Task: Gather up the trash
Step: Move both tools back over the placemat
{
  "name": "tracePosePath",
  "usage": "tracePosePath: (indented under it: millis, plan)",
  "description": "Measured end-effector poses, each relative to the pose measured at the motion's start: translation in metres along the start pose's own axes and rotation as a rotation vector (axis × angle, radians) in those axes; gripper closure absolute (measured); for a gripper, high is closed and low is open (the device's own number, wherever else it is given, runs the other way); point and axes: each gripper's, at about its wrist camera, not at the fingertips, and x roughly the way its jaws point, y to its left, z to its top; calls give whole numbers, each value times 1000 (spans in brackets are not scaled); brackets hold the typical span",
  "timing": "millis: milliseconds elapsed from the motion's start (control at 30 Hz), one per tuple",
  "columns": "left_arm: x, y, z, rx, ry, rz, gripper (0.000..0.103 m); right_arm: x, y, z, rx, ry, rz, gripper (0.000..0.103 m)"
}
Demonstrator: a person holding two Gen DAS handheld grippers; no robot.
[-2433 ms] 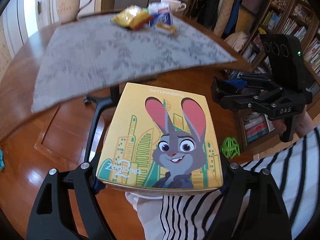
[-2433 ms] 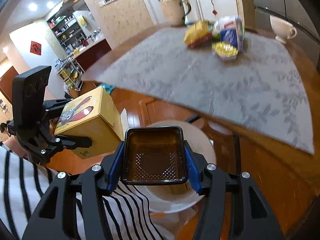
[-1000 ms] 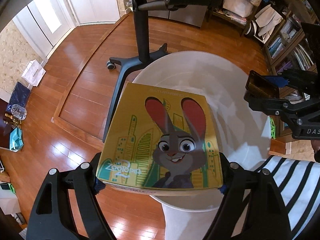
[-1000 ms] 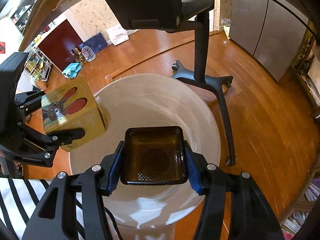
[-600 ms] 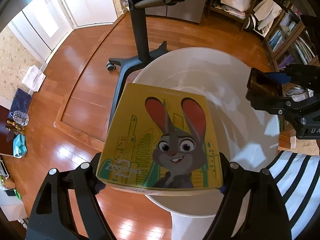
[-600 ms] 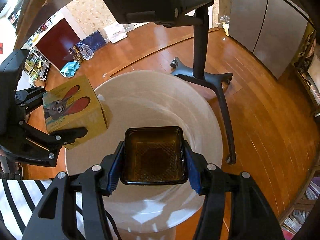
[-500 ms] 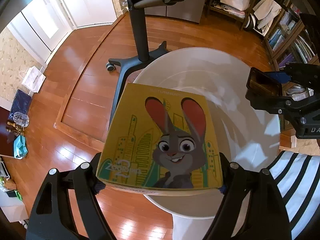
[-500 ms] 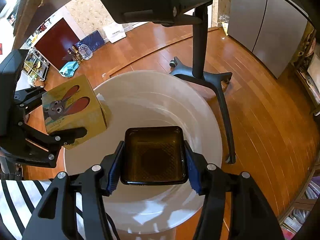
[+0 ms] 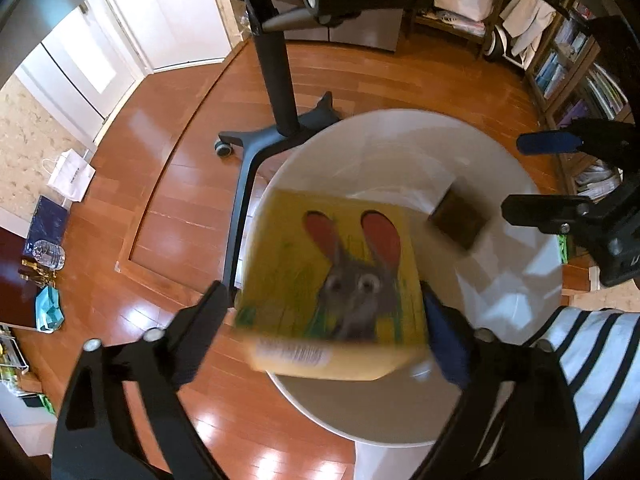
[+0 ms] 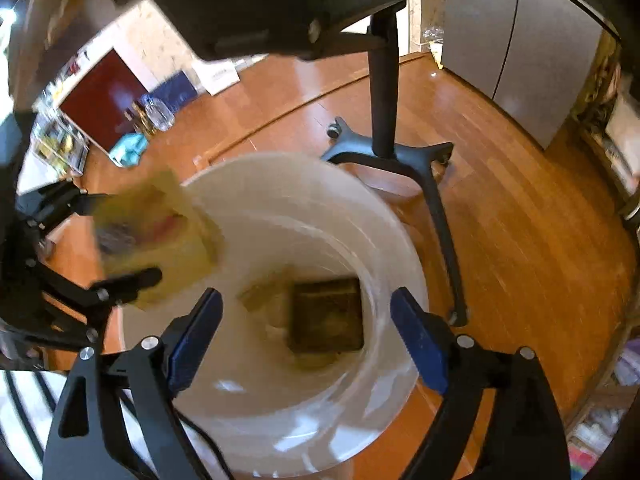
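Observation:
A round white bin (image 9: 520, 344) stands on the floor below both grippers; it also shows in the right wrist view (image 10: 400, 256). My left gripper (image 9: 324, 320) is open; the yellow rabbit-print box (image 9: 332, 280) sits blurred between its spread fingers over the bin's left rim. It also shows blurred in the right wrist view (image 10: 156, 232). My right gripper (image 10: 306, 330) is open and empty. The brown square plastic tray (image 10: 326, 314) is loose inside the bin below it. The tray also shows in the left wrist view (image 9: 458, 220).
A black table stand with castors (image 9: 276, 92) rises just behind the bin on the wooden floor (image 9: 160, 200). Bookshelves (image 9: 576, 64) stand at the right. Bags and a water bottle (image 9: 48, 254) lie at the far left. Grey cabinets (image 10: 520, 48) stand behind.
Both grippers have opened. The brown tray has dropped from the right gripper into the bin. The rabbit box has slipped loose between the left fingers and is blurred.

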Motion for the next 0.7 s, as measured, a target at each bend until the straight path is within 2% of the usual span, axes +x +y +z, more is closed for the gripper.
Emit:
tracePosePath:
  millis: [267,400,467,533,633,700]
  plan:
    - [-25,2,0,-20,-42,-14,9,-34,-1,-6,-57,-36,-45,17]
    - [-59,-4,1,7,-64,-50,9,-78,12,-5,-135,-80,31,17]
    - [-86,-9,-1,56,-86,-69,9,-115,18,-3,-176,-143,105,14]
    - [-120,-14,-1,105,-126,-115,8,-150,20,2,-193,-231,134,5]
    - [-160,-13,7,123,-219,-182,2,-185,16,16,-185,-343,119,4]
    - [-185,-4,23,99,-320,-176,2,-199,12,31,-168,-422,68,4]
